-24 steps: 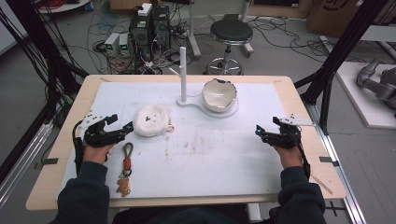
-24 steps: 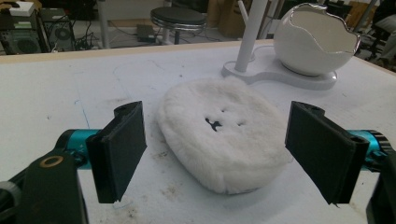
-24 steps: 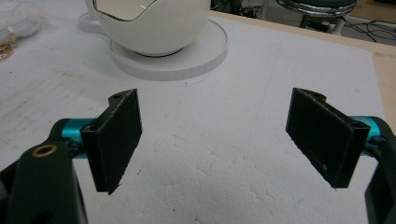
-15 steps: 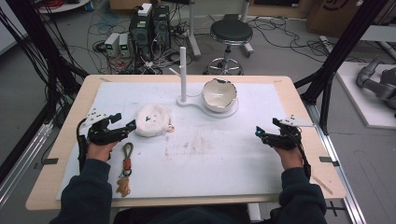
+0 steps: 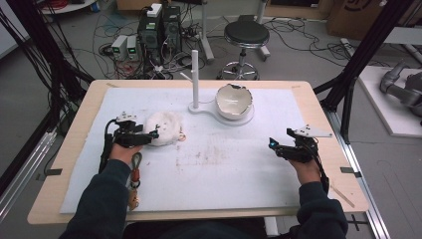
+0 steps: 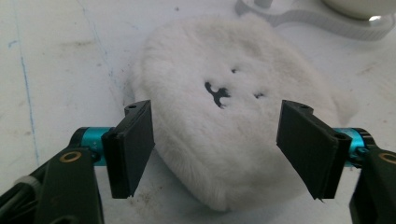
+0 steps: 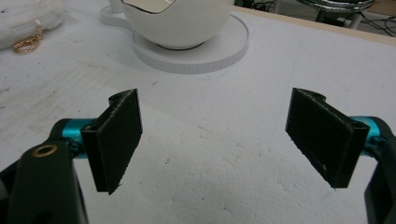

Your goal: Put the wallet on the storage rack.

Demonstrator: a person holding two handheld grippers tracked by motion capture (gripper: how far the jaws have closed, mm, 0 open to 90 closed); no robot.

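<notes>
White-covered table (image 5: 239,174). Left gripper (image 6: 217,140) jaws wide, straddling fluffy white plush (image 6: 233,130), pre-grasp step. Next: close on plush. Right gripper (image 7: 229,135) wide, holding nothing, idle.

Both forearms, in dark blue sleeves, enter from the bottom edge of the high view and angle forward over the table. The left hand (image 5: 122,151) holds the black two-jaw left gripper (image 5: 153,134) low over the surface on the person's left side, pointing toward the table centre; a black cable loops back from it along the wrist. Its jaws stand wide apart, with flat black pads (image 6: 132,144) on teal mounts. The right hand (image 5: 304,167) holds the black two-jaw right gripper (image 5: 272,144), topped by a grey three-cornered plate, pointing toward the left. Its jaws also stand wide apart, and nothing lies between its pads (image 7: 116,138).
</notes>
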